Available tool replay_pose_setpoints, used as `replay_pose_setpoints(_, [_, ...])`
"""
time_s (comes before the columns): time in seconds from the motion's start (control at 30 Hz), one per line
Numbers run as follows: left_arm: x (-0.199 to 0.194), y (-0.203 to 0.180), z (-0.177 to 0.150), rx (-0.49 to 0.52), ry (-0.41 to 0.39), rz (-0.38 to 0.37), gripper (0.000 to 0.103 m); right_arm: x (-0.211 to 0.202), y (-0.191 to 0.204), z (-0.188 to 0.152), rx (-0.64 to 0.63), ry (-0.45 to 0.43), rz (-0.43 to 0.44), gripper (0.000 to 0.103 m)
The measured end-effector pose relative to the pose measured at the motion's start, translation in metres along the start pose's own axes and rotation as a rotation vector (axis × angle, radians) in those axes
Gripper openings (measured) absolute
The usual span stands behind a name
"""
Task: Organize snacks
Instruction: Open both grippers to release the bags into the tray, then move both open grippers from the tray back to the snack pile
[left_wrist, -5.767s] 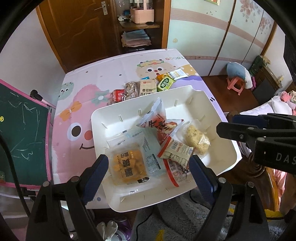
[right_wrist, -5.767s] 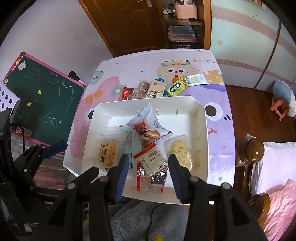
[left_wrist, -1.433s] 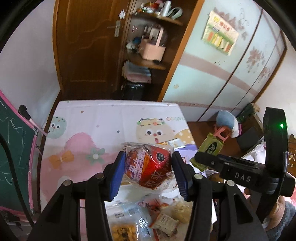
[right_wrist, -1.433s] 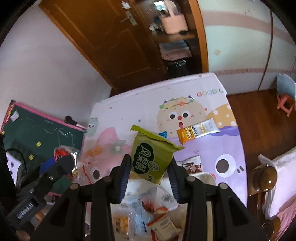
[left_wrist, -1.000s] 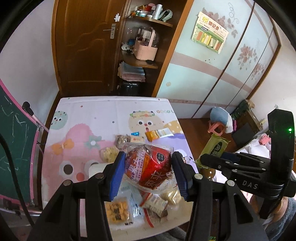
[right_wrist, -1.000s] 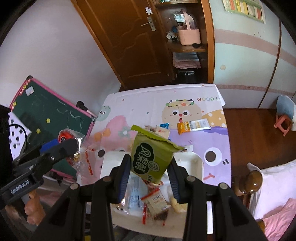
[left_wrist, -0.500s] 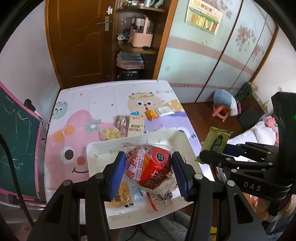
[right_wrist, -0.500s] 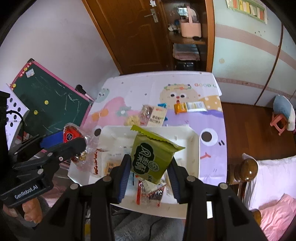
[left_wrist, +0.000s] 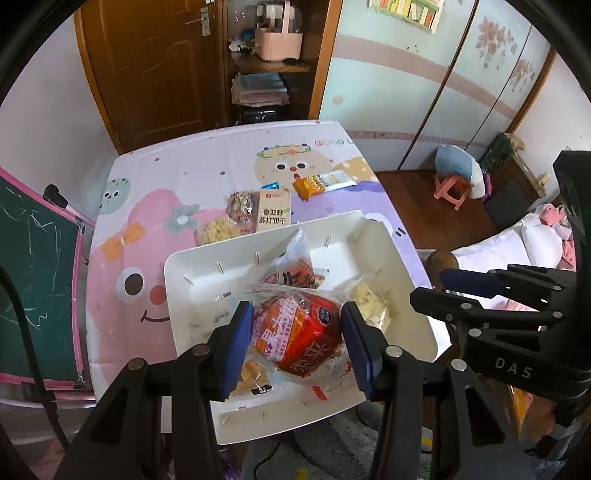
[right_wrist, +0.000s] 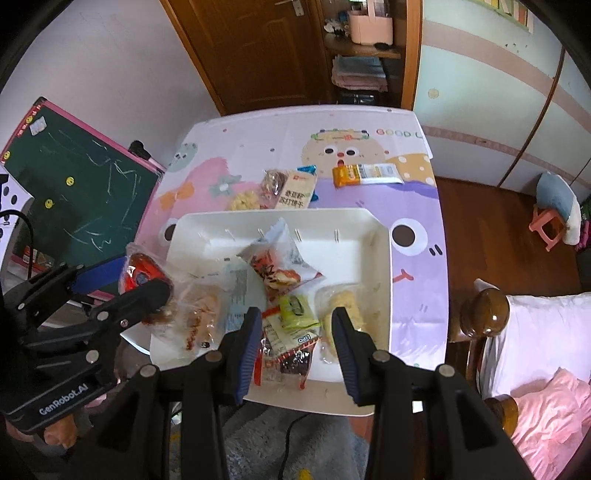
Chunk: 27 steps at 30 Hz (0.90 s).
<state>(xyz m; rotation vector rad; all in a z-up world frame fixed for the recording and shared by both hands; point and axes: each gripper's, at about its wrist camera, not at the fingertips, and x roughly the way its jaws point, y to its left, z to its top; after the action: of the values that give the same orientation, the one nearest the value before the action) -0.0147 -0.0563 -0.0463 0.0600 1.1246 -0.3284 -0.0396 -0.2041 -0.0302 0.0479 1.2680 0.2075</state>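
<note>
The left gripper (left_wrist: 295, 334) has its blue fingers (left_wrist: 236, 343) pressed on either side of a red snack bag (left_wrist: 295, 332), carried above the near left part of the white tray (left_wrist: 402, 266). The right gripper (right_wrist: 295, 332) stands partly spread with nothing pinched; a small green packet (right_wrist: 295, 314) lies in the tray under the gap between its fingers (right_wrist: 247, 343), apart from both. Around it rest a pale puffed snack (right_wrist: 347, 306), a red-and-white bag (right_wrist: 273, 266) and clear wrapped pieces. Beyond the tray's far rim, on the cartoon tablecloth (right_wrist: 258, 129), sit a cracker pack (right_wrist: 297, 190), a yellow cluster (right_wrist: 242, 201) and an orange-and-white bar (right_wrist: 365, 174).
</note>
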Motion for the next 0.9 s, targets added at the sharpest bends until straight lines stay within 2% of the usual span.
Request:
replay_pose_setpoints(0.17, [0.010, -0.003, -0.002, 0.017, 0.028, 0.025, 0.050, 0.003, -0.002, 0.000, 0.008, 0.007, -0.010, 0.040])
replay_pose_setpoints(0.27, [0.018, -0.004, -0.006, 0.020, 0.056, 0.055, 0.071, 0.007, -0.007, 0.001, 0.032, 0.019, -0.012, 0.040])
replay_pose_setpoints(0.3, [0.019, -0.004, -0.007, 0.017, 0.059, 0.057, 0.082, 0.008, -0.008, 0.001, 0.039, 0.023, -0.012, 0.040])
replay_pose_setpoints(0.33, [0.020, -0.004, -0.008, 0.014, 0.058, 0.058, 0.086, 0.009, -0.009, 0.001, 0.048, 0.028, -0.012, 0.040])
replay_pose_setpoints(0.9, [0.022, 0.004, -0.013, -0.005, 0.075, 0.092, 0.088, 0.011, -0.014, 0.000, 0.110, 0.039, 0.020, 0.041])
